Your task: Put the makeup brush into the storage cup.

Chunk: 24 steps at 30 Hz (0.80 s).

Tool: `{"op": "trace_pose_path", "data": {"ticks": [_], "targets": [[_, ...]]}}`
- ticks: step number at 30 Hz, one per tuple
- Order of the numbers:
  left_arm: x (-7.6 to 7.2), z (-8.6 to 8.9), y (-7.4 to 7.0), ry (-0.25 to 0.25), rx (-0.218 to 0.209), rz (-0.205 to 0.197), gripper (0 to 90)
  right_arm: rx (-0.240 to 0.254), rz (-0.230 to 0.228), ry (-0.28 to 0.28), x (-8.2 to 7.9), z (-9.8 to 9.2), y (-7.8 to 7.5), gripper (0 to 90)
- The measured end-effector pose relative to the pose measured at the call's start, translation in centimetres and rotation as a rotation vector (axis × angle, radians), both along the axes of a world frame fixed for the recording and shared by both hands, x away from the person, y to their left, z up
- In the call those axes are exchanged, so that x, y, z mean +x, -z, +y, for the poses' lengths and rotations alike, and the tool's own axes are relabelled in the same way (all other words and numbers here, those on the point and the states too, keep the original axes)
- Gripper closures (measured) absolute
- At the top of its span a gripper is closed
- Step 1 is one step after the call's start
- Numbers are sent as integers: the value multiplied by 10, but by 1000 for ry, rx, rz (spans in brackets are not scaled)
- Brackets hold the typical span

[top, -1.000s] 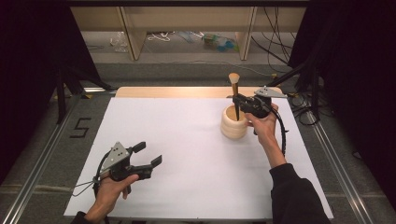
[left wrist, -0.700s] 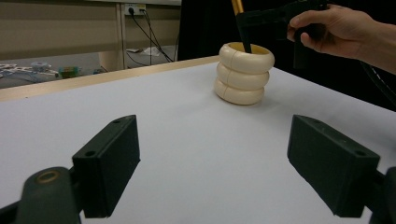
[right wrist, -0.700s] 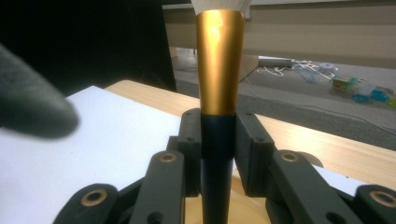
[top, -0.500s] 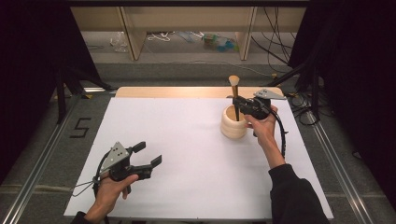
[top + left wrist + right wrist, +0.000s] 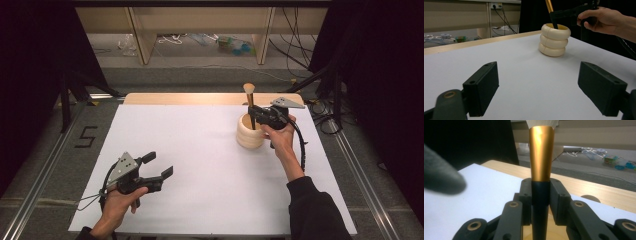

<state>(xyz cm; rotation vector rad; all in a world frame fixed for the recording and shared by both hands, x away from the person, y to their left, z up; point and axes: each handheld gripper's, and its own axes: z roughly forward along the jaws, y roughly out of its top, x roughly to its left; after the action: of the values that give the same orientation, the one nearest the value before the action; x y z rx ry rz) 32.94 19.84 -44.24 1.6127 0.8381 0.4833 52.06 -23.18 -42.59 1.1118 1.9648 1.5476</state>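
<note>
A cream ribbed holder stands on the white table at the right. A makeup brush with a black handle, gold ferrule and pale bristles stands upright in it. My right gripper is shut on the brush's black handle just above the holder's rim; its fingers also appear far off in the left gripper view. At the near left my left gripper rests low over the table, jaws wide apart and nothing between them.
The white sheet covers the table, with a strip of bare wood along the far edge. Shelving legs and cables lie on the floor beyond. Metal rails run along the sides.
</note>
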Motion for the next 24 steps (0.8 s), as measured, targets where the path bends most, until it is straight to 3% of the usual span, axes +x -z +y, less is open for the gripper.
{"op": "trace_pose_path", "data": {"ticks": [4, 7, 8, 9, 10, 14, 15, 17, 24], "targets": [[0, 0, 0, -1, 1, 0, 169, -18, -4, 7, 0, 0, 1, 742], [0, 0, 0, 0, 1, 0, 169, -9, 23, 2, 0, 0, 3, 741], [0, 0, 0, 0, 0, 0, 169, -12, 4, 2, 1, 0, 4, 738], [0, 0, 0, -1, 0, 0, 169, -27, 16, 9, 1, 0, 5, 718], [0, 0, 0, 0, 0, 0, 169, -17, 36, 12, 1, -1, 6, 602], [0, 0, 0, 0, 1, -1, 169, -24, 44, 19, -1, -3, 1, 549], [0, 0, 0, 0, 1, 0, 169, -24, 24, 27, -1, -4, 1, 536], [0, 0, 0, 5, 1, -2, 169, 5, 22, 29, -1, -5, -1, 481], [0, 0, 0, 0, 0, 0, 169, -8, 6, 36, -3, -5, -10, 448]]}}
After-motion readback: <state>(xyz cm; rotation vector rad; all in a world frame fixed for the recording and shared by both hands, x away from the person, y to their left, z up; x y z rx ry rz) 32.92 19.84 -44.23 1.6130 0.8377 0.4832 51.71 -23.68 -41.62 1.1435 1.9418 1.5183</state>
